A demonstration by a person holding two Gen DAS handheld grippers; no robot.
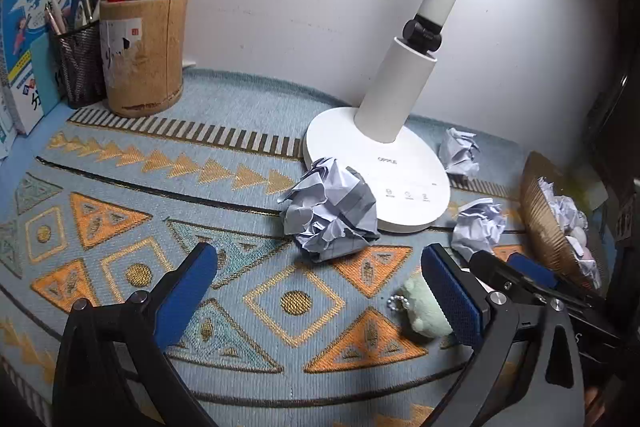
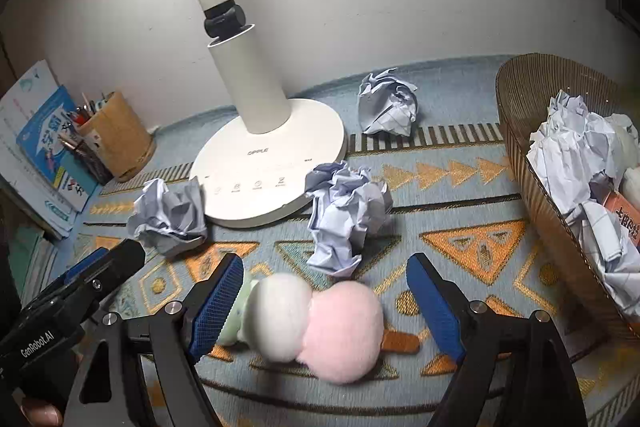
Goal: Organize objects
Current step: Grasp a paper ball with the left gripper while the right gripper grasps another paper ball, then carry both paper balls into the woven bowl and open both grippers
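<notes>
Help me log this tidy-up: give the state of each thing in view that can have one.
Left gripper: open, empty.
Right gripper: open, around the plush, pads clear.
Plush: lying loose on the mat.
Basket: partly filled with paper.
Paper balls: three loose on the mat.
Lamp: on.
Pen holders: upright, holding pens.

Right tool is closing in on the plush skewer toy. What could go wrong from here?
1. The right tool is open around the plush toy; its rounded balls may slip out.
2. The left tool sits close alongside; they could collide.
3. The basket is already heaped with paper, so the toy may roll off.
</notes>
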